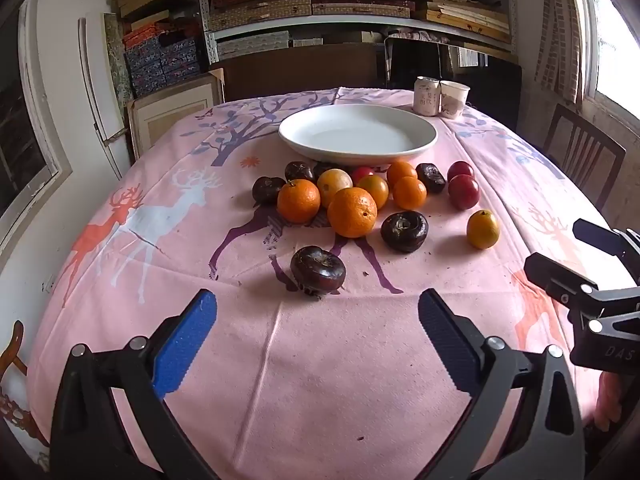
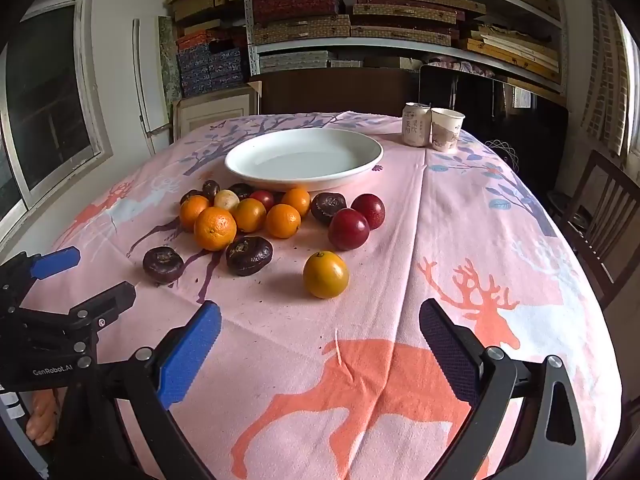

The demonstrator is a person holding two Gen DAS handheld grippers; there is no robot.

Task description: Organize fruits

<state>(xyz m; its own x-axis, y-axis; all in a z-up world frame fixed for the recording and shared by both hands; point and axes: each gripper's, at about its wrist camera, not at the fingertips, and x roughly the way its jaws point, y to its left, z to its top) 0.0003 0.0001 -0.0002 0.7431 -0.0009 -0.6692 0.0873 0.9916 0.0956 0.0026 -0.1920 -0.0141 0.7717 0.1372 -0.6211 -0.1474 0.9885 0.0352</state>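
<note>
Left claw [image 1: 318,326]: hung wide open and empty above the desk [image 1: 320,380], blue pads apart.
Right claw [image 2: 320,326]: likewise spread wide, nothing between its pads.
Nearest to left claw: a dark fruit [image 1: 317,269] lay just ahead of its gap.
Nearest to right claw: a yellow fruit [image 2: 325,274] sat alone just ahead of its gap.
Pile: oranges [image 1: 352,212], more dark fruits and two red fruits [image 2: 348,229] clustered farther ahead on the pink cloth [image 2: 480,240].
Plate [image 1: 296,136]: white, held no fruit, beyond the pile.
Can [image 2: 416,124] and cup [image 2: 447,129]: far right of the plate, side by side.
</note>
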